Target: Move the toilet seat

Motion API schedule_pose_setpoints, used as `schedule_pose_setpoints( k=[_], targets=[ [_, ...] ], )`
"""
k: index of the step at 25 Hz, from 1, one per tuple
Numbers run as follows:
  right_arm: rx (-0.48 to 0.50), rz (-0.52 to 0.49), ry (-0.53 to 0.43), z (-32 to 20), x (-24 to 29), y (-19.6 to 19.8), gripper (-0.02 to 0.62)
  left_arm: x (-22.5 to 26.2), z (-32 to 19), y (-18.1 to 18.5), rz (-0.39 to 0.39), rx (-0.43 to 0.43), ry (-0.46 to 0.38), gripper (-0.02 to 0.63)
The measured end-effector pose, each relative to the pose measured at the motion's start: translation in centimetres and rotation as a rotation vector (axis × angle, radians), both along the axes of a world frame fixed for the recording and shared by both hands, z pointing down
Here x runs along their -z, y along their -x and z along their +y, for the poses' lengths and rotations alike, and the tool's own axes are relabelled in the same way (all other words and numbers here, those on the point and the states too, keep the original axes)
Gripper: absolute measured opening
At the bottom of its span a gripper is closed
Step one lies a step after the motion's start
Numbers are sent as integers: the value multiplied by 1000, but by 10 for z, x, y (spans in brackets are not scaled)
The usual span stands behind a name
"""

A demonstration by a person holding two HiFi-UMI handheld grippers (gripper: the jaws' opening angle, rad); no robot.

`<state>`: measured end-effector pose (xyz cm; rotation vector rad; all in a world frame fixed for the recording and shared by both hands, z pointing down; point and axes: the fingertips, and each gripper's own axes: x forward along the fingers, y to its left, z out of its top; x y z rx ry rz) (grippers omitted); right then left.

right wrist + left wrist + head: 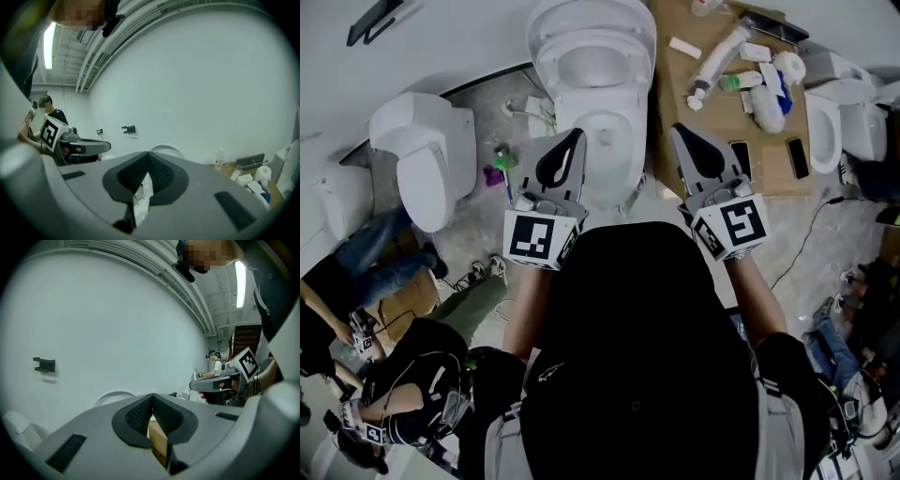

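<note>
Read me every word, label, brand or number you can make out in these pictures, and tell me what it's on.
No text reads clearly.
On the left marker cube and the right marker cube: square patterns only, no words.
On the tube and boxes on the cardboard: print too small.
On the brown piece under the fingers in the left gripper view: print blurred.

The right tongs (149, 153), jaws pressed together, face a white wall (197, 84).

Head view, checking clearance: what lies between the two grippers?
The white ceramic toilet, its front, lies between left gripper and right gripper, in head view.
</note>
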<state>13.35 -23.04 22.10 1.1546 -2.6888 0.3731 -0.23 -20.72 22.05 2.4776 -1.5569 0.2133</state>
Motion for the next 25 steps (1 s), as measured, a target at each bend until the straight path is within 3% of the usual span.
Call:
schedule_pose_setpoints(
  k=[7,12,17,25],
  targets=[
    [-52,-43,-111,28,26,23,14,13,22,2,25,-97,-33,9],
    [-123,-31,-83,57,19,54,14,19,42,40,34,-137,-63,9],
    [-136,-11,-77,90,16,100,14,4,73,92,89,-118,-23,9],
    [-207,-8,-72,127,19,121,12,-9,123,115,85,-170,-37,9]
  ],
)
